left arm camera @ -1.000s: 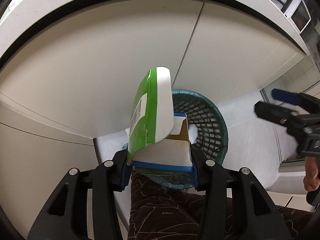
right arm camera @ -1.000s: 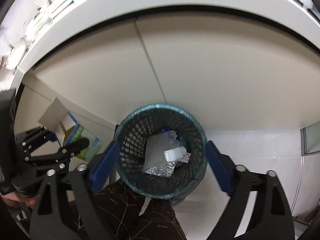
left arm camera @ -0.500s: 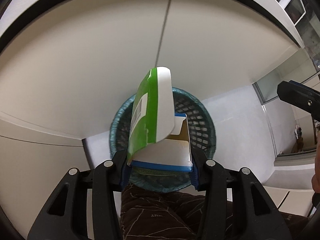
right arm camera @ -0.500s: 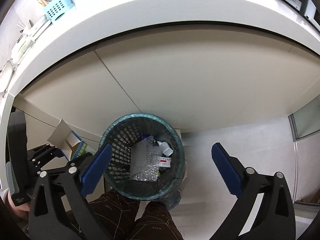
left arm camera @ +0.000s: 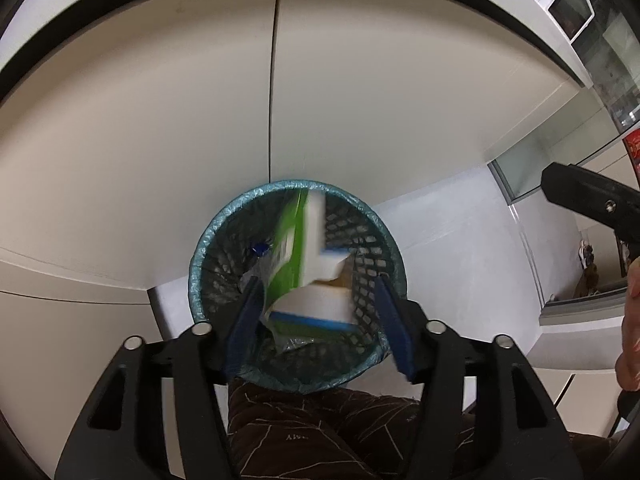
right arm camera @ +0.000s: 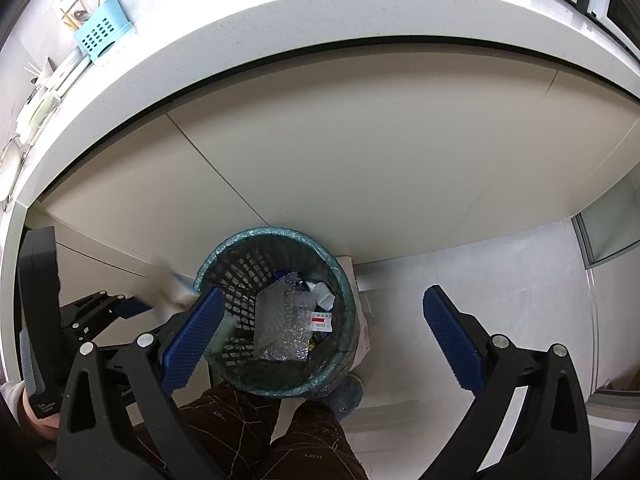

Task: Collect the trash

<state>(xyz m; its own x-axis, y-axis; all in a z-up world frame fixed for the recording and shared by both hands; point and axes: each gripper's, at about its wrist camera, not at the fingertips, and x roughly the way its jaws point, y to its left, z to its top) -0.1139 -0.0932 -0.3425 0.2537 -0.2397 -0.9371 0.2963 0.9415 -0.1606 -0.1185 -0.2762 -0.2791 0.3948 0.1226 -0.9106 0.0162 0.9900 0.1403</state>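
Observation:
A green, white and blue carton (left arm camera: 308,280), blurred by motion, drops between the open fingers of my left gripper (left arm camera: 318,316) into the teal mesh trash bin (left arm camera: 224,224). The fingers no longer touch it. In the right wrist view the bin (right arm camera: 340,276) holds bubble wrap (right arm camera: 282,320) and small scraps, and the carton shows as a blur (right arm camera: 172,284) at its left rim. My right gripper (right arm camera: 320,340) is open wide and empty above the bin. The left gripper (right arm camera: 108,308) shows at the left there.
The bin stands on a white floor (right arm camera: 500,264) against beige cabinet doors (left arm camera: 360,100) under a white counter (right arm camera: 280,40). My dark-trousered legs (right arm camera: 256,428) are right in front of it. A light blue basket (right arm camera: 102,32) sits on the counter.
The left gripper moved over the bin, opened, and let the carton go; it is falling in. The right gripper drew back and up, away from the bin.

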